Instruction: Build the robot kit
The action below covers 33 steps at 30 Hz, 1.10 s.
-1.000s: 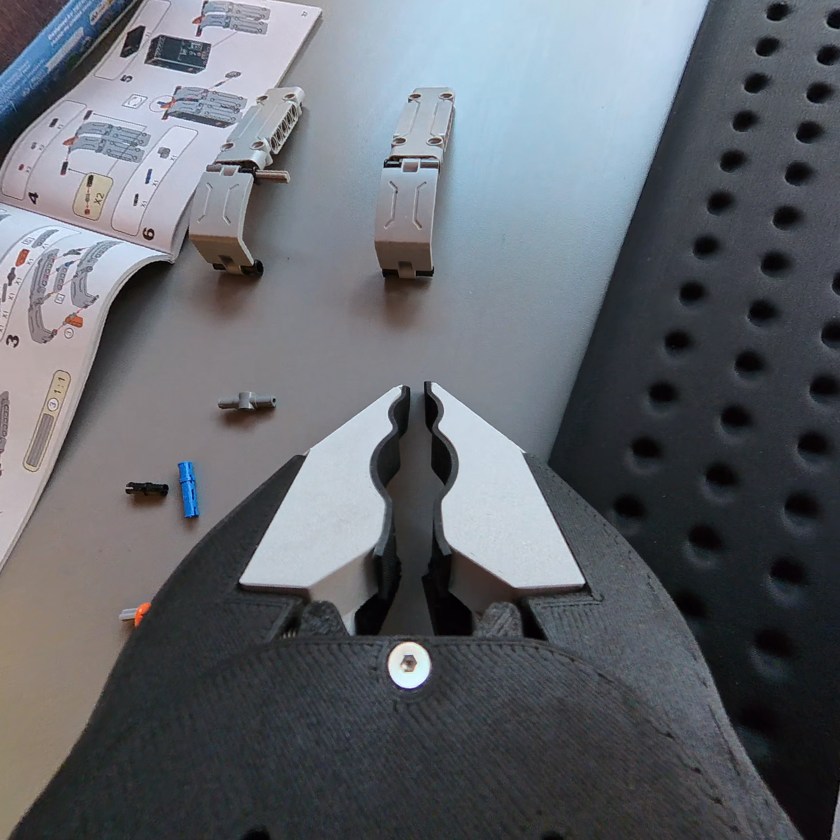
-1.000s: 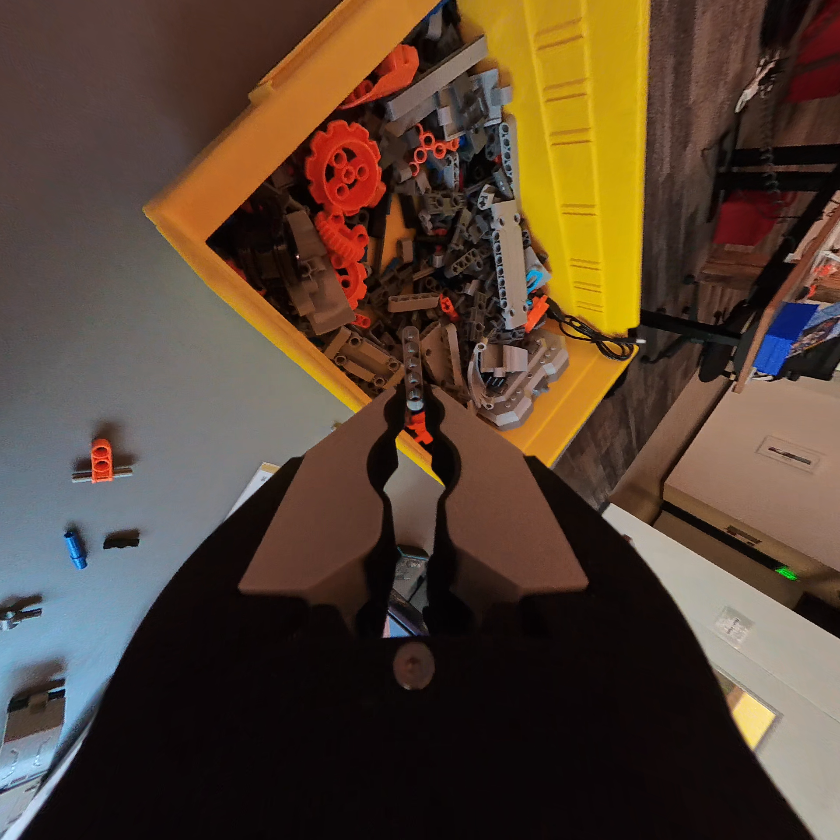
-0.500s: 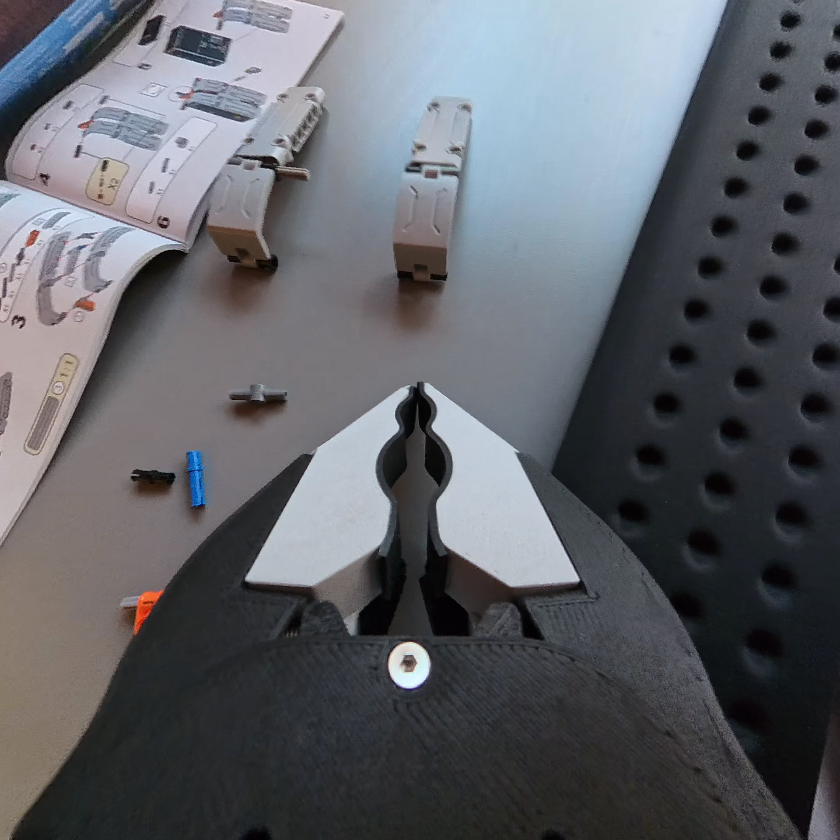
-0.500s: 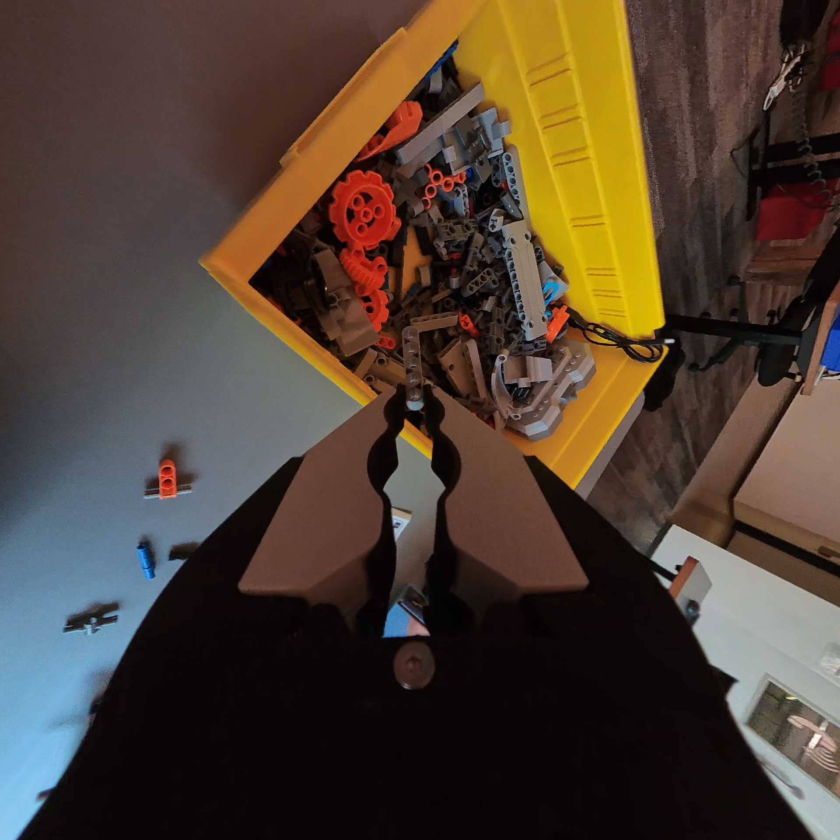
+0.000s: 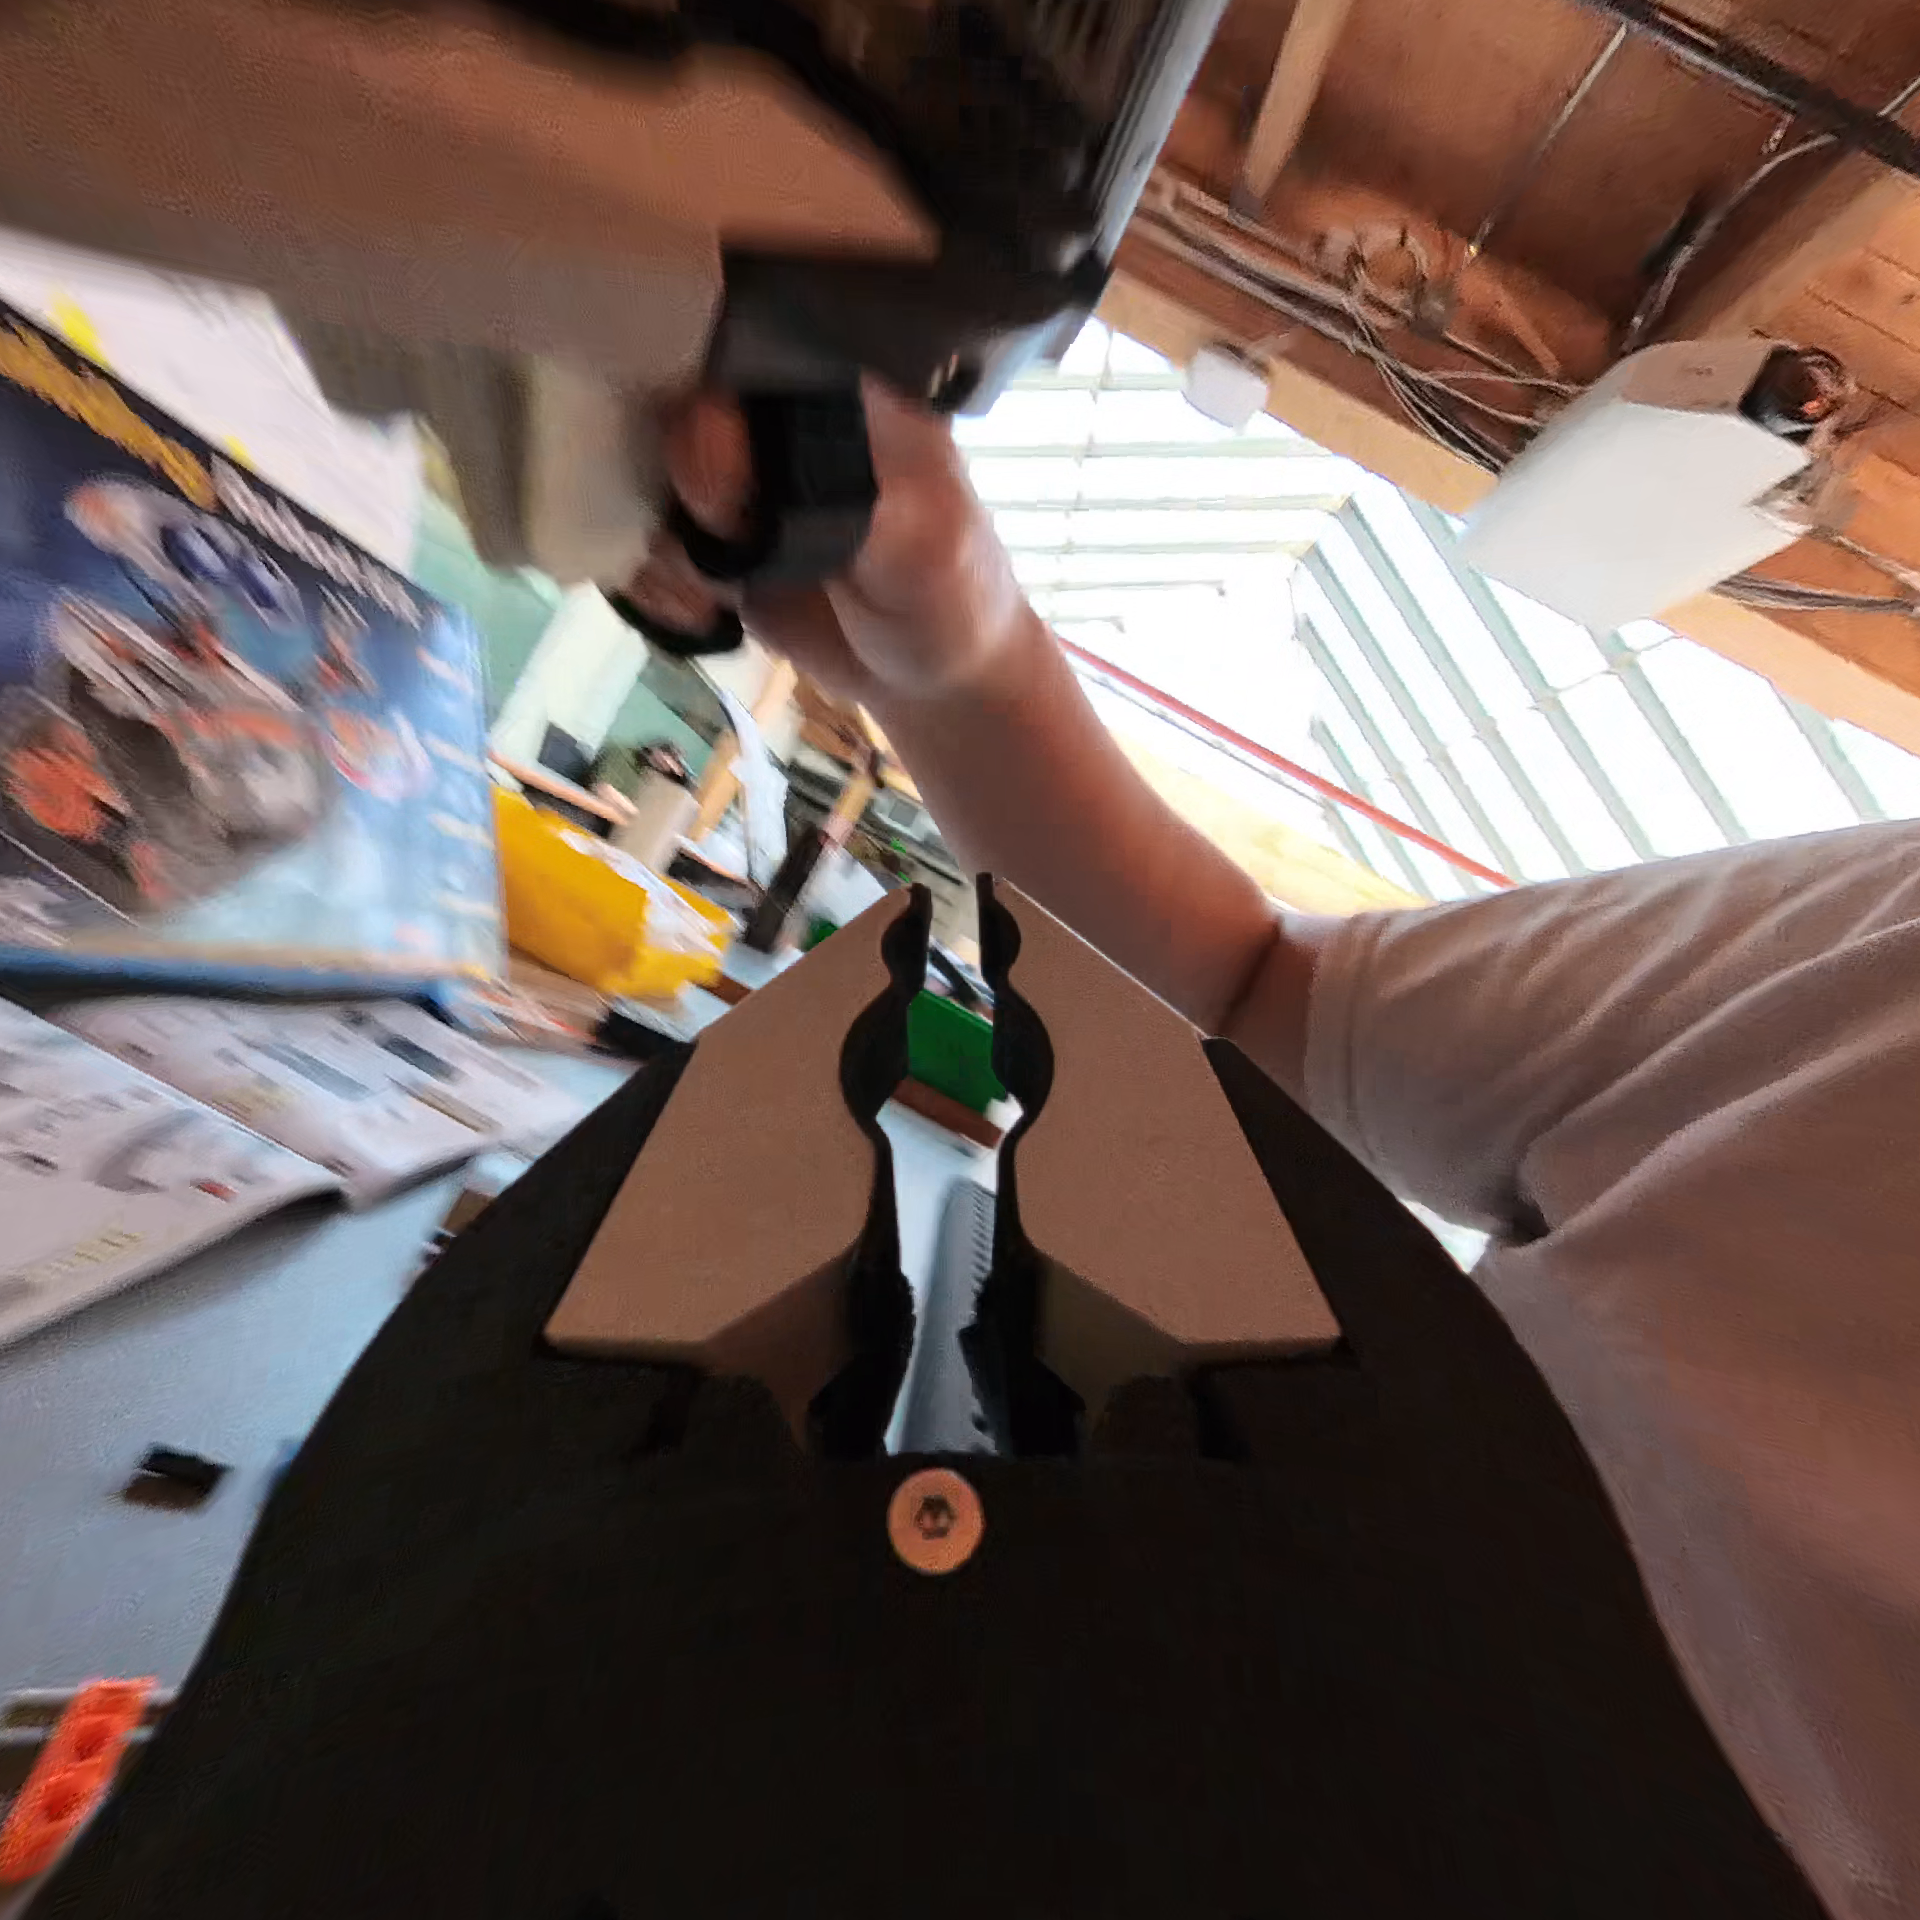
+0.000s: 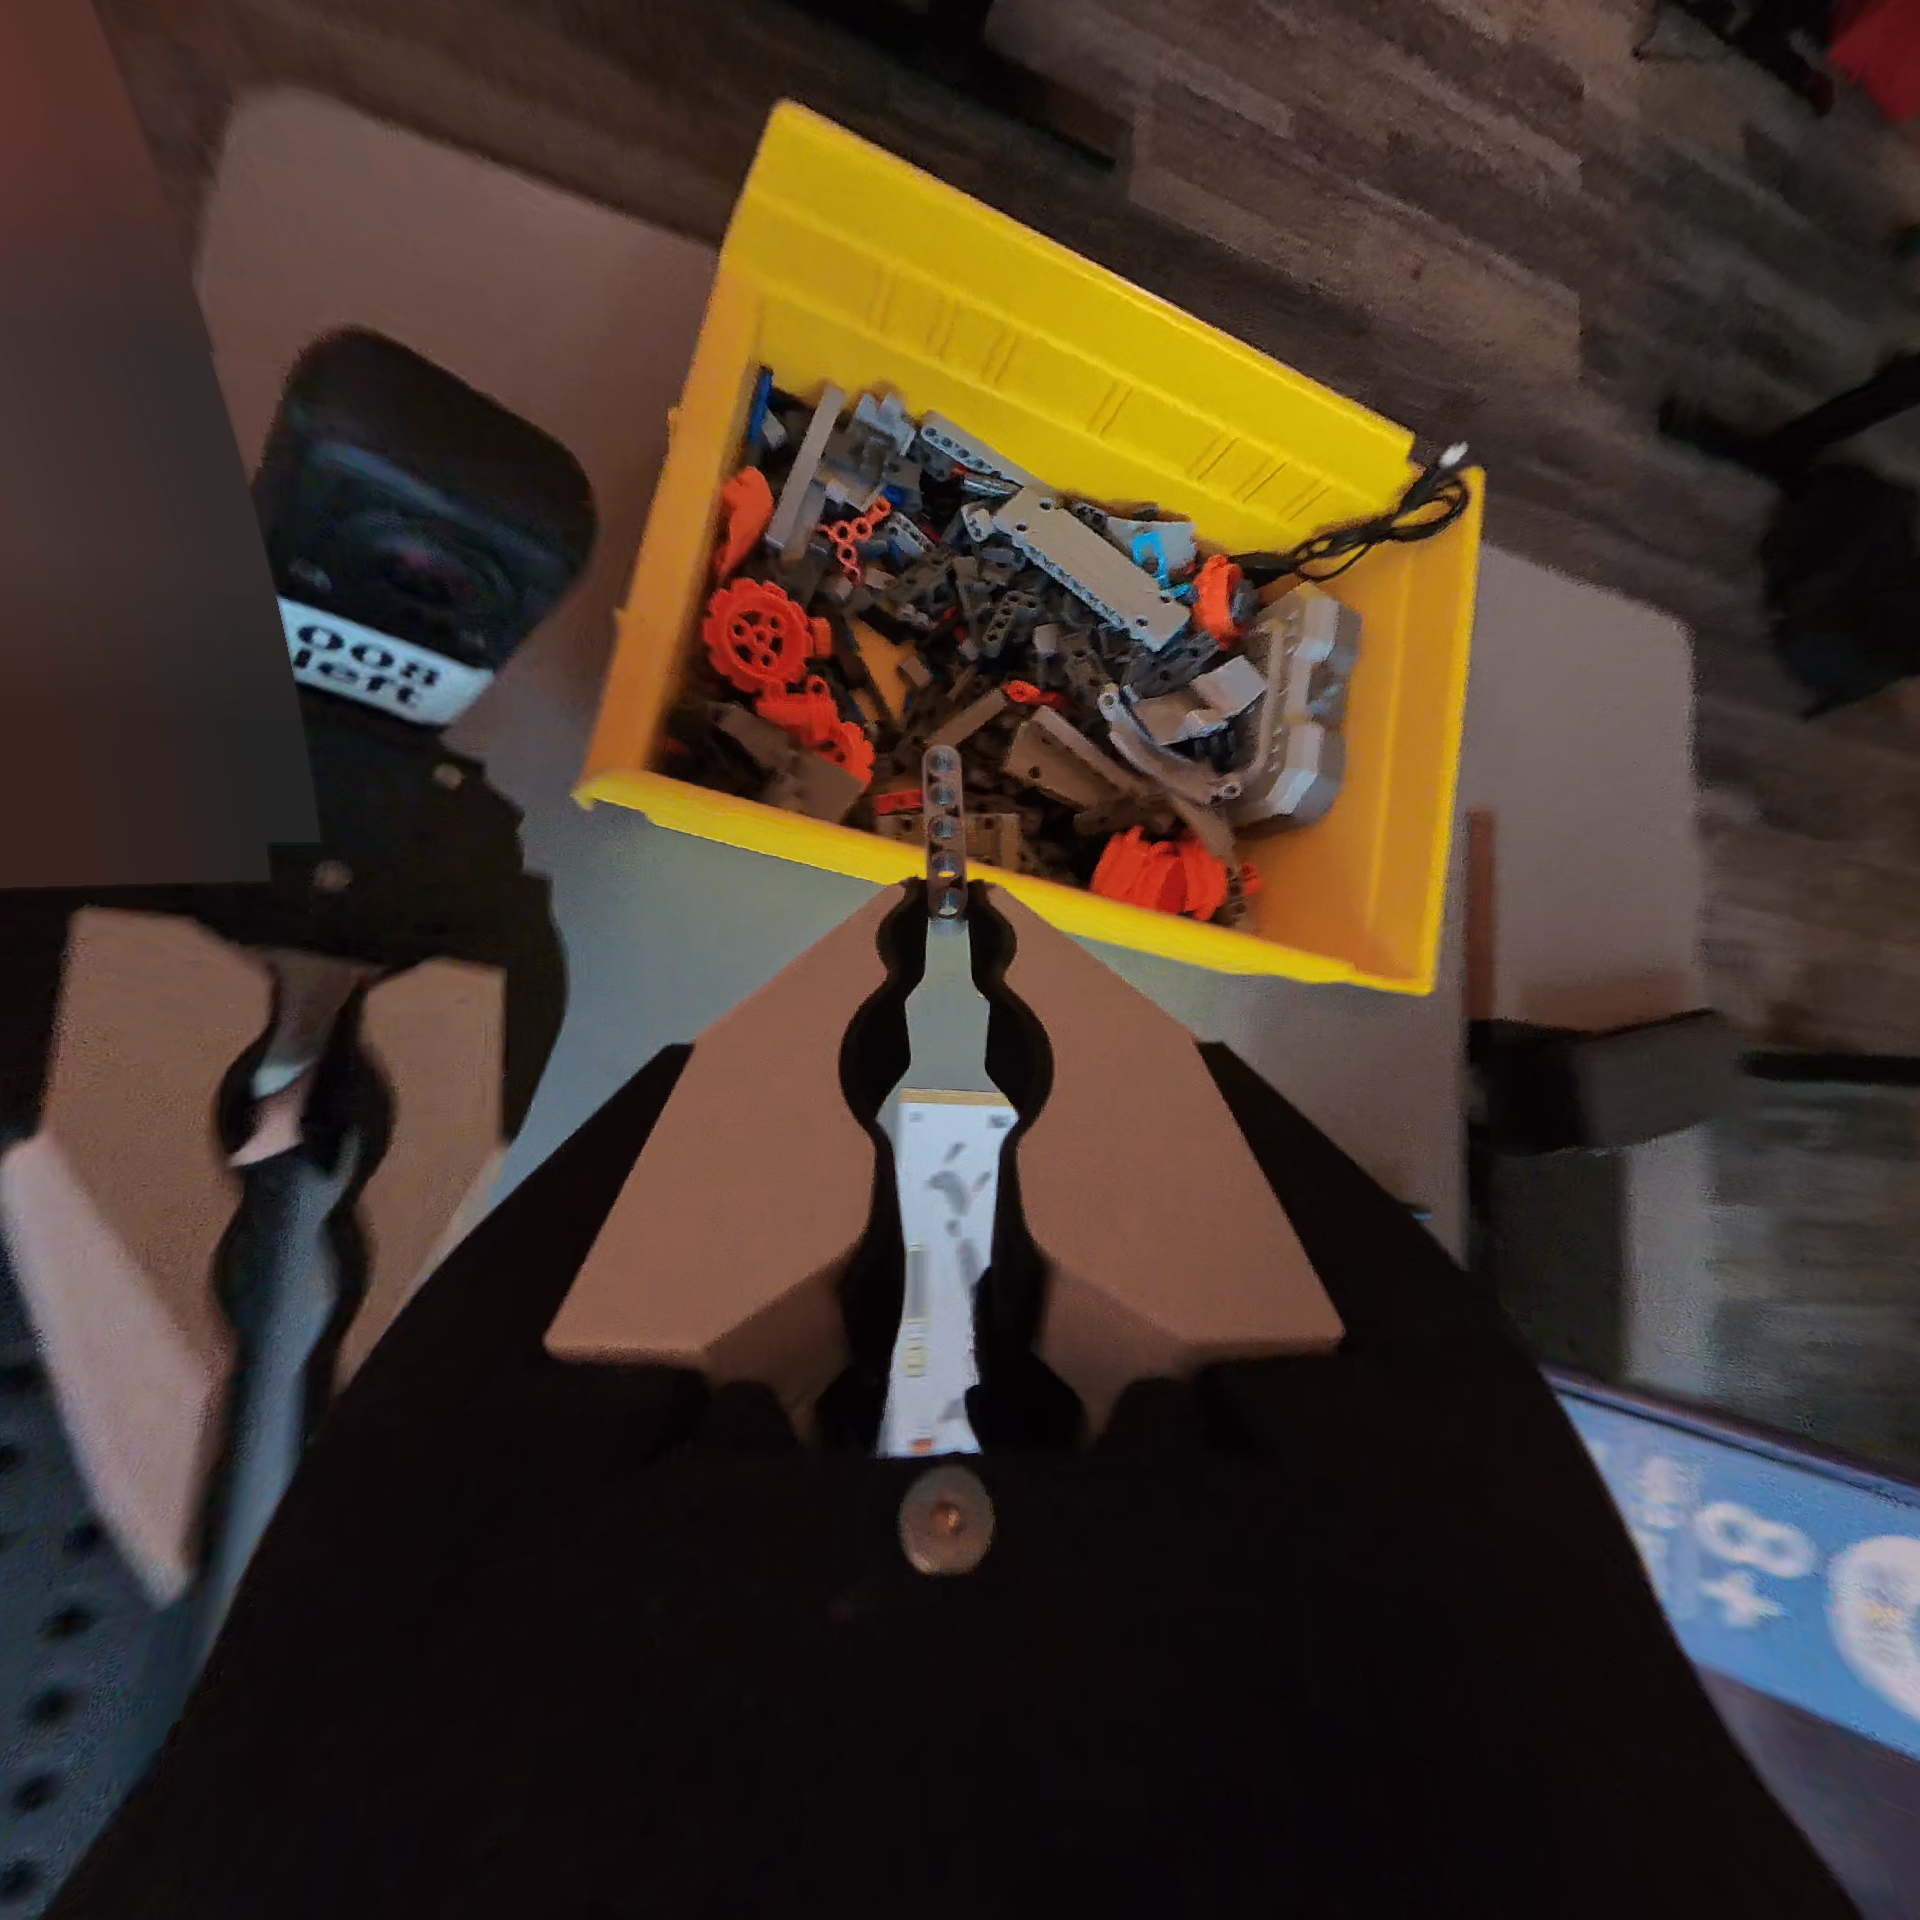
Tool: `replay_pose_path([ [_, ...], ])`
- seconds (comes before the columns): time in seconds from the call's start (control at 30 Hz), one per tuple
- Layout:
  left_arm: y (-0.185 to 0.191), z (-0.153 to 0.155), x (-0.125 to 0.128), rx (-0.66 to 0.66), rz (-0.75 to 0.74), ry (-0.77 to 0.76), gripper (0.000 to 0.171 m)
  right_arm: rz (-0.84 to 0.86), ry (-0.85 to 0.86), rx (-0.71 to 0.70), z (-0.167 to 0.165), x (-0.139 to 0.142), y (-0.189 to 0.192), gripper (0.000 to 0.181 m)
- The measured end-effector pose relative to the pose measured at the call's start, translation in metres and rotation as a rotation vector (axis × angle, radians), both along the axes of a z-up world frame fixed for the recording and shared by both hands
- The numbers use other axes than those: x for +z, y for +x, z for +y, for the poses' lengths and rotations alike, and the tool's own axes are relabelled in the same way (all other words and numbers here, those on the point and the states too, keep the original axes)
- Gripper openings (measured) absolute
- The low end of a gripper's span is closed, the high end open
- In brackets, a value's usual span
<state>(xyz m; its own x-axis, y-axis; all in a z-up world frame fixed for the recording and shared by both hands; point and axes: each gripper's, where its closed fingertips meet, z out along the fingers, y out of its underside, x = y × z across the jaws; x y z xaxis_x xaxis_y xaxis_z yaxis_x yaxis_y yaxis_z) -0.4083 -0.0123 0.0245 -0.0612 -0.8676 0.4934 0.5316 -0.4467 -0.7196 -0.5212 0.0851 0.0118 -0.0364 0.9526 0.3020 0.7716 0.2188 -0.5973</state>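
My right gripper (image 6: 945,891) is shut on the end of a thin grey beam with a row of holes (image 6: 943,821), which sticks out past its tips. It hangs in the air in front of a yellow bin (image 6: 1039,312) full of grey, black and orange building parts. My left gripper (image 5: 948,896) is slightly open and empty, tilted upward away from the table. It also shows at the left of the right wrist view (image 6: 312,982). In the left wrist view, a hand (image 5: 914,582) grips the right gripper's handle above, blurred.
An open instruction booklet (image 5: 208,1122) and a blue box (image 5: 239,748) lie on the grey table (image 5: 208,1403). An orange part (image 5: 73,1766) and a small black part (image 5: 171,1475) lie near me. A person's arm and white sleeve (image 5: 1610,1143) fill the right. A black perforated surface (image 6: 52,1662) is at the left. Left tips to right tips: about 15 cm.
The left gripper has swung up from facing the table and its jaws have parted slightly. The right gripper has turned and moved back from the bin, still holding the grey beam.
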Motion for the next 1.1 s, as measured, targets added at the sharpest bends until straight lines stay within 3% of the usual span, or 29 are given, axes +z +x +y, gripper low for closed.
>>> replay_pose_path([
  [0.13,-0.034,0.004,0.015,0.300,-0.047,0.122,0.009,0.125,-0.142,-0.055,-0.011,0.015,0.016,0.007],
  [0.23,-0.054,0.013,0.016,0.455,-0.093,0.108,0.013,0.139,-0.046,-0.056,-0.014,0.020,0.031,0.007],
  [0.43,-0.046,0.026,0.002,0.351,-0.097,-0.027,0.040,0.088,0.303,0.005,-0.017,0.030,0.043,0.007],
  [0.63,-0.036,0.021,0.003,0.237,-0.129,-0.042,0.035,0.102,0.494,0.203,-0.039,0.049,0.024,0.007],
  [0.8,-0.024,0.016,0.002,0.173,-0.096,-0.031,0.028,-0.019,0.738,0.322,-0.043,0.047,0.012,0.007],
  [0.97,-0.021,0.014,0.002,0.142,-0.102,-0.042,0.027,-0.140,0.939,0.233,-0.035,0.040,0.035,0.007],
  [1.1,-0.023,0.015,0.000,0.158,-0.103,-0.046,0.026,-0.014,0.929,0.036,-0.038,0.035,0.080,0.006],
])
